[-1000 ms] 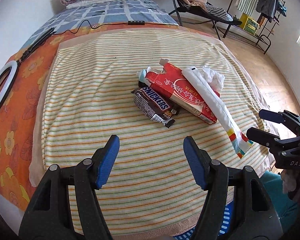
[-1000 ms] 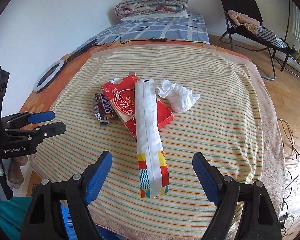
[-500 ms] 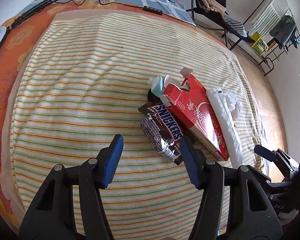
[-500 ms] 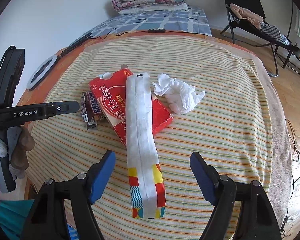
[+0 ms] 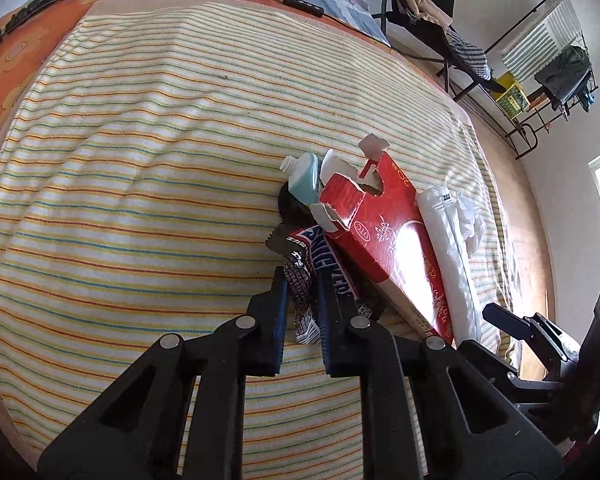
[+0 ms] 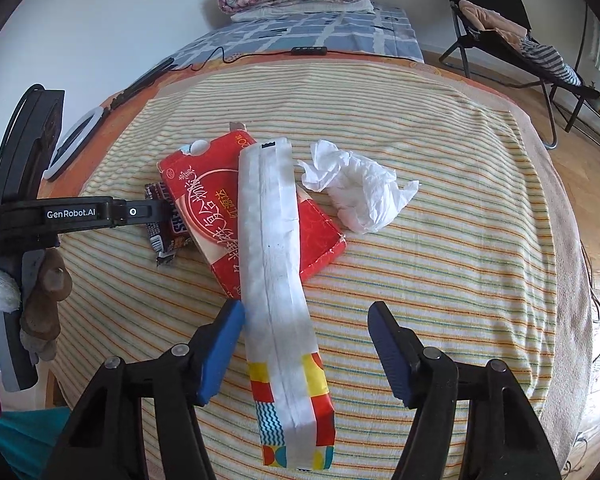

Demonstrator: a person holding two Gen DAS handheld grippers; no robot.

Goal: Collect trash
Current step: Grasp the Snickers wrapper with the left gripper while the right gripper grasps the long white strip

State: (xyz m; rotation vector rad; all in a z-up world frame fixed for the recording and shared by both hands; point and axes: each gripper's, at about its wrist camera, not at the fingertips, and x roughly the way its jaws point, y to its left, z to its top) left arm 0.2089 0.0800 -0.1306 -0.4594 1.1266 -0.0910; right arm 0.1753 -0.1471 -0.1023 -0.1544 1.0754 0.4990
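Striped towel (image 6: pixel 440 128) on bed holds trash pile mid-scene. Red carton (image 6: pixel 216 200), stiff, under long white wrapper (image 6: pixel 276 264), light and crinkly; crumpled tissue (image 6: pixel 360 196) right, soft. Left gripper (image 5: pixel 302 300) clamped on Snickers wrapper (image 5: pixel 300 280), probably empty. Right gripper (image 6: pixel 306 320) wide open, empty, straddling the white wrapper's near end; grab there.

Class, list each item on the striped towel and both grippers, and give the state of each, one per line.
Snickers wrapper: crumpled, pinched by the left gripper.
Red carton: torn open, lying flat.
Long white packet: lying across the red carton.
Tissue: crumpled, lying loose.
Blue bottle: uncapped, partly under the carton.
Right gripper: open, straddling the packet.
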